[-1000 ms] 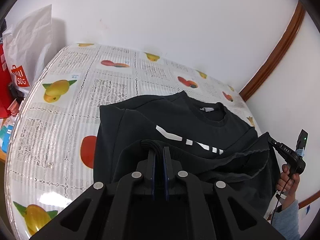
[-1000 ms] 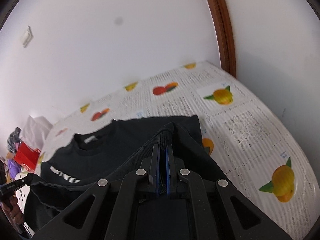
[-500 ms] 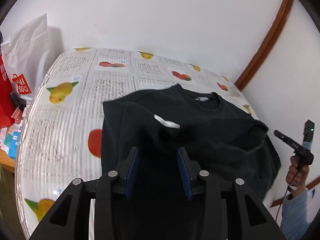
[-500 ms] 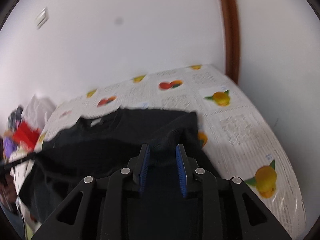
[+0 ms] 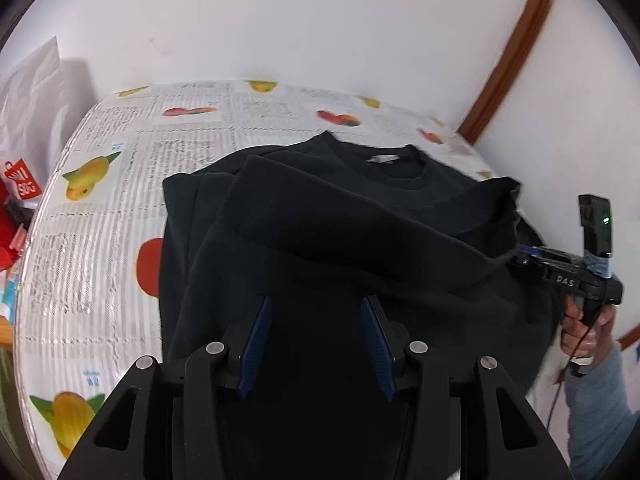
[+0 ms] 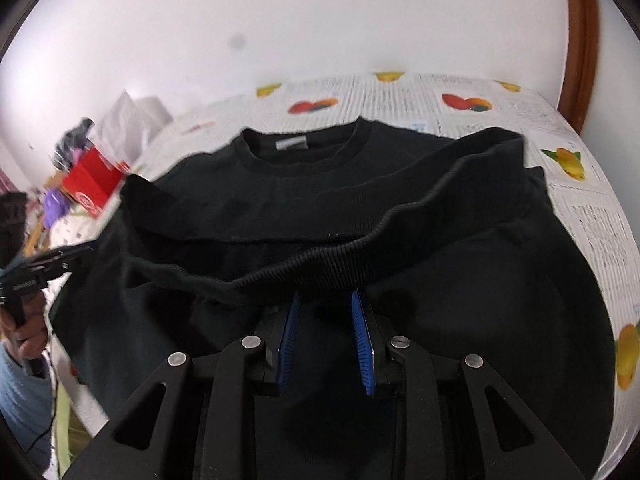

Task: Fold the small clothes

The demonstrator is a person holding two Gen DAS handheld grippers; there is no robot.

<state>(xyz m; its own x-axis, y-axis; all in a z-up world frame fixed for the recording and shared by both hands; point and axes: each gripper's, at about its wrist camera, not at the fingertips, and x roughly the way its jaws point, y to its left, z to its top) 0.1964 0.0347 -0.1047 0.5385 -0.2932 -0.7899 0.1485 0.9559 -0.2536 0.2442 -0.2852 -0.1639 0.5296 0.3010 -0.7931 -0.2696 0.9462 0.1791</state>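
A black sweatshirt (image 5: 340,220) lies on the table, its bottom half folded up so the ribbed hem (image 6: 320,264) lies across the chest below the collar (image 6: 304,152). My left gripper (image 5: 316,316) is open and empty over the near part of the fold. My right gripper (image 6: 325,320) is open and empty, its blue pads just below the ribbed hem. The right gripper also shows in the left wrist view (image 5: 560,272) at the sweatshirt's right edge, and the left one in the right wrist view (image 6: 48,268).
The table wears a white cloth with fruit prints (image 5: 100,184). A red bag (image 5: 16,192) and white bag (image 5: 28,96) stand off the left edge; they show blurred in the right wrist view (image 6: 96,180). A white wall and brown trim (image 5: 512,48) stand behind.
Both grippers were shut on the sweatshirt's hem and carried it up over the chest; they have since opened, let the hem go and drawn back. The white print is now covered.
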